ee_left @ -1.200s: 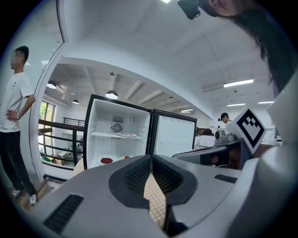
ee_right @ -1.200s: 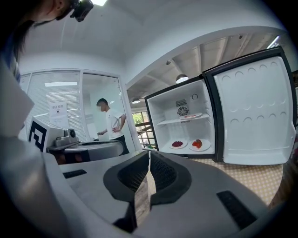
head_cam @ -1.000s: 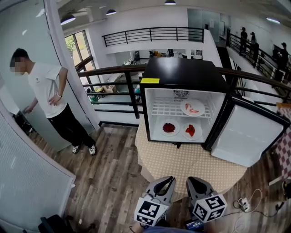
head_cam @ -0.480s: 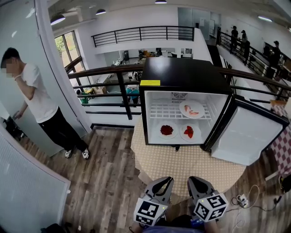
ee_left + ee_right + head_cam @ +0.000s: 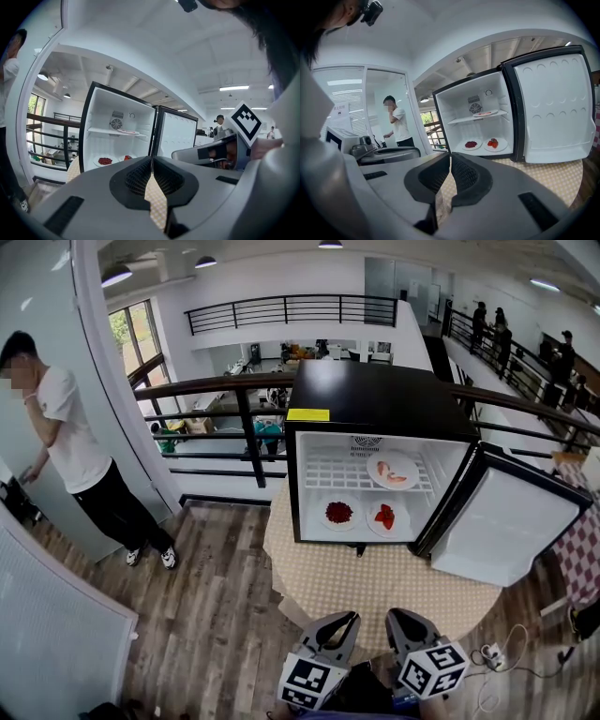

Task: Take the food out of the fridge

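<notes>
The small black fridge (image 5: 375, 395) stands open on a round table with a beige checked cloth (image 5: 375, 587). On its wire shelf lies a plate of pink food (image 5: 395, 471). On its floor sit a plate of dark red food (image 5: 339, 513) and a plate of red food (image 5: 385, 517). My left gripper (image 5: 349, 619) and right gripper (image 5: 394, 616) hover side by side at the table's near edge, well short of the fridge. Both are shut and hold nothing. The left gripper view shows the left gripper (image 5: 151, 160) pointing at the fridge (image 5: 117, 136), and the right gripper (image 5: 450, 157) faces the plates (image 5: 471, 145).
The fridge door (image 5: 497, 521) hangs open to the right. A person in a white T-shirt (image 5: 66, 437) stands at the left by a glass wall. A black railing (image 5: 225, 390) runs behind the fridge. A power strip with cables (image 5: 487, 657) lies on the floor at the right.
Both grippers have sunk slightly toward the lower edge of the head view, still shut. The person at the left has lifted a hand to the face.
</notes>
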The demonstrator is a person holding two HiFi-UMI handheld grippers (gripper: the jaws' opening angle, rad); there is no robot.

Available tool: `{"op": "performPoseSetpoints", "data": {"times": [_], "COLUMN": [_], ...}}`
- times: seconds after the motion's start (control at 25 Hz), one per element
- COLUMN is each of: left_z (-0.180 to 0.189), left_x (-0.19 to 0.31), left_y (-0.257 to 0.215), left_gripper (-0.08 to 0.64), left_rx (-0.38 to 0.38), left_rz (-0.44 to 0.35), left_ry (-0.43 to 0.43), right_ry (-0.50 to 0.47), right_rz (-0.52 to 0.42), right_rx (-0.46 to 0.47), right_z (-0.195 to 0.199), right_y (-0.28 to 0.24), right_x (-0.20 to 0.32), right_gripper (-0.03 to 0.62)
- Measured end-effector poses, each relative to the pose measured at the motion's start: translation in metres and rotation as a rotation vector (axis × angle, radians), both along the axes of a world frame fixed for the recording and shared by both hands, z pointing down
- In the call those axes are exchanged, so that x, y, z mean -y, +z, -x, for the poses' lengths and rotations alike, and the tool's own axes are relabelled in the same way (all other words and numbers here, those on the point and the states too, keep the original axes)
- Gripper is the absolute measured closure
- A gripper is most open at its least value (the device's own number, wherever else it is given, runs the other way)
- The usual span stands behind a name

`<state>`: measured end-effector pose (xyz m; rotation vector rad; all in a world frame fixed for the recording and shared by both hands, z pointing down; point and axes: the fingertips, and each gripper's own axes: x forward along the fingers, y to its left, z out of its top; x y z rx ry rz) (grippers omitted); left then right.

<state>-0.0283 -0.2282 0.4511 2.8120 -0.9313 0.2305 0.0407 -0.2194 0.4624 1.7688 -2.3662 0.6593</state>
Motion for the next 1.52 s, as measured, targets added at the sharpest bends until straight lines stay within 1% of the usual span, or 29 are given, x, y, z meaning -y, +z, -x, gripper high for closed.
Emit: {"op": "performPoseSetpoints", "data": {"times": [0.2,0.44,0.52,0.68,0.84,1.0,1.16,1.44,1.52], "left_z": [-0.01,-0.03,-0.036,-0.048,-0.058,-0.07,-0.084,-0.11,-0.116], "left_x": [0.012,0.034,0.044,0.069,0.099,0.122,0.137,0.156,0.161], "left_y": [0.003,0.001,-0.001,-0.002,-0.005,-0.007,-0.005,-0.001,-0.002], "left_gripper": [0.532,0.532,0.532,0.532,0.532,0.532,0.532,0.532,0.532], "left_rx": [0.015,0.035,0.038,0.055,0.064,0.071,0.078,0.093,0.092], "left_rz": [0.005,0.001,-0.003,-0.016,-0.03,-0.033,-0.034,-0.032,-0.034], "left_ry": [0.002,0.015,0.015,0.004,-0.017,-0.032,-0.034,-0.01,-0.003], "right_ry": [0.006,0.047,0.045,0.034,0.028,0.032,0.059,0.058,0.059], "right_rz": [0.005,0.023,0.026,0.016,-0.016,-0.02,-0.013,-0.008,0.002], "right_rx": [0.016,0.045,0.05,0.056,0.072,0.112,0.143,0.227,0.26], "right_z": [-0.012,-0.037,-0.043,-0.057,-0.073,-0.089,-0.107,-0.124,-0.126], "right_y": [0.003,0.005,0.004,0.003,-0.004,-0.008,-0.008,-0.008,-0.008], "right_x": [0.016,0.049,0.062,0.087,0.115,0.139,0.161,0.197,0.207], "right_gripper": [0.568,0.568,0.568,0.568,0.566,0.566,0.566,0.565,0.547]}}
